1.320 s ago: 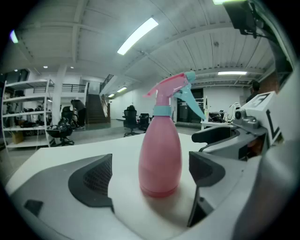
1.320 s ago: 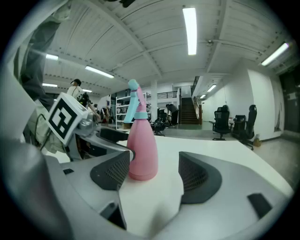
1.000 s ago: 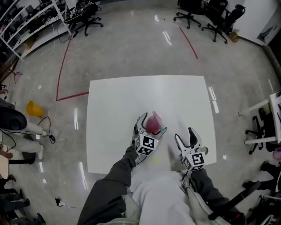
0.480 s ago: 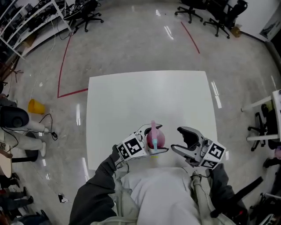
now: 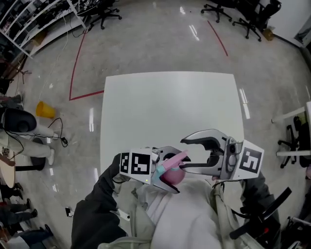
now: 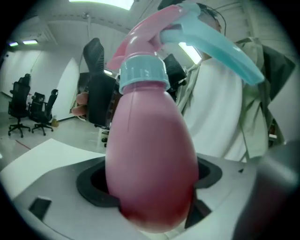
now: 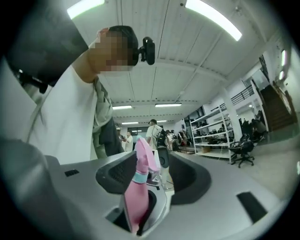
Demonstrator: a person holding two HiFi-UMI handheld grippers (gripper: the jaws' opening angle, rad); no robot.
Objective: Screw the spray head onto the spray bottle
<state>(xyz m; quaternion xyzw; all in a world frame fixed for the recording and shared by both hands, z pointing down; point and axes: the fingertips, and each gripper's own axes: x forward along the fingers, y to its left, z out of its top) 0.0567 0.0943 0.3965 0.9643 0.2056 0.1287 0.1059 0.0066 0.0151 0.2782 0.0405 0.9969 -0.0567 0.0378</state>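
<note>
A pink spray bottle [image 5: 171, 176] with a pink spray head [image 5: 176, 157], teal collar [image 6: 143, 75] and teal trigger [image 6: 215, 47] is held above the table's near edge, close to the person's chest. My left gripper [image 5: 167, 170] is shut on the bottle's belly [image 6: 150, 164]. My right gripper [image 5: 183, 154] faces it from the right. Its jaws have just been closing and stand open around the spray head [image 7: 145, 159], which sits between them without being visibly pinched. The head rests on the bottle's neck.
The white table [image 5: 170, 107] lies in front of and below both grippers. Red tape lines [image 5: 74, 73] run over the shiny floor. Office chairs [image 5: 102, 9] stand at the back, and a yellow object [image 5: 45, 109] lies at the left. People [image 7: 152, 133] stand by distant shelves.
Both grippers rose off the table toward the person's chest and turned from pointing down to facing each other. The bottle went up with the left gripper. The right jaws narrowed around the spray head.
</note>
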